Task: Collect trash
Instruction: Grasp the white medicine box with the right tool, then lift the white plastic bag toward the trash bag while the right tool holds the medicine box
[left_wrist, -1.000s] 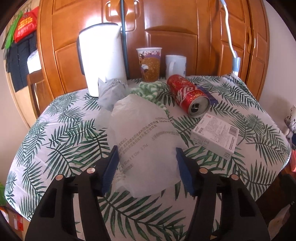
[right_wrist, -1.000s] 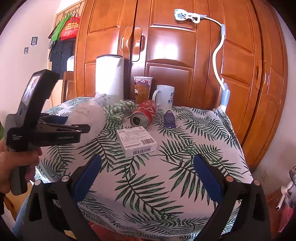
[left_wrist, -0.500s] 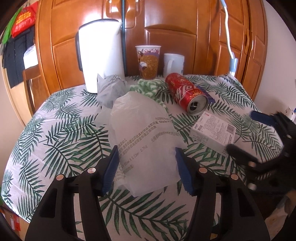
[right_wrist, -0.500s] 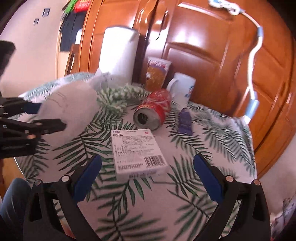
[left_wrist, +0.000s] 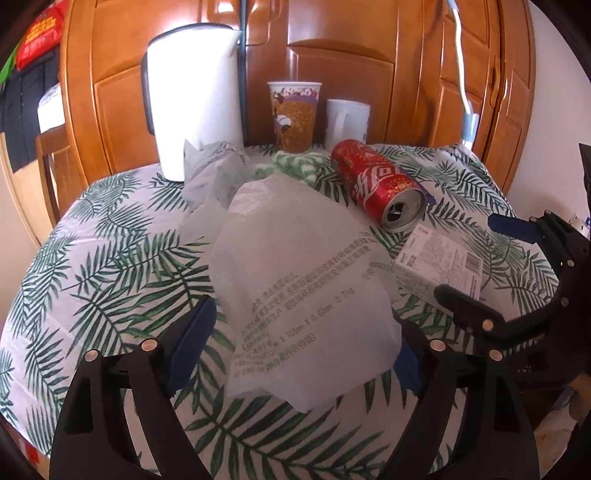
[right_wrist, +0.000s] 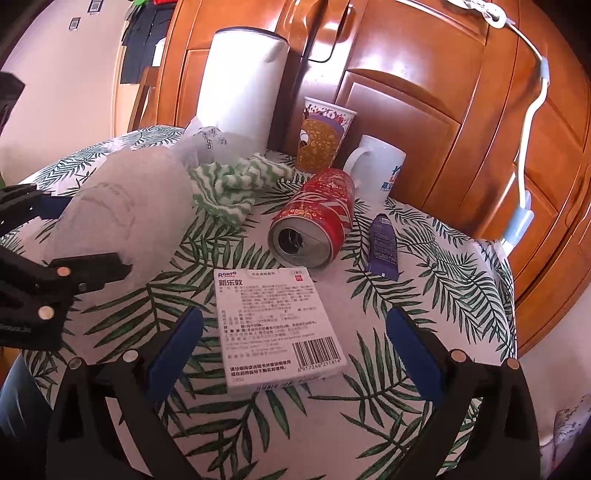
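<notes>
Since a second ago the right gripper (right_wrist: 293, 349) has swung in over the white box (right_wrist: 277, 325), and the left gripper (left_wrist: 295, 345) jaws, then nipping the white plastic bag (left_wrist: 303, 280), are opening around it, left pad clear. From the left on the leaf-print table (left_wrist: 92, 258): white kettle (left_wrist: 194, 99), crumpled grey bag (left_wrist: 212, 170), green cloth (right_wrist: 229, 184), paper cup (right_wrist: 323, 136), mug (right_wrist: 376, 168), tipped red can (right_wrist: 314, 218), purple tube (right_wrist: 384, 242). The right gripper gapes wide astride the box, touching nothing.
</notes>
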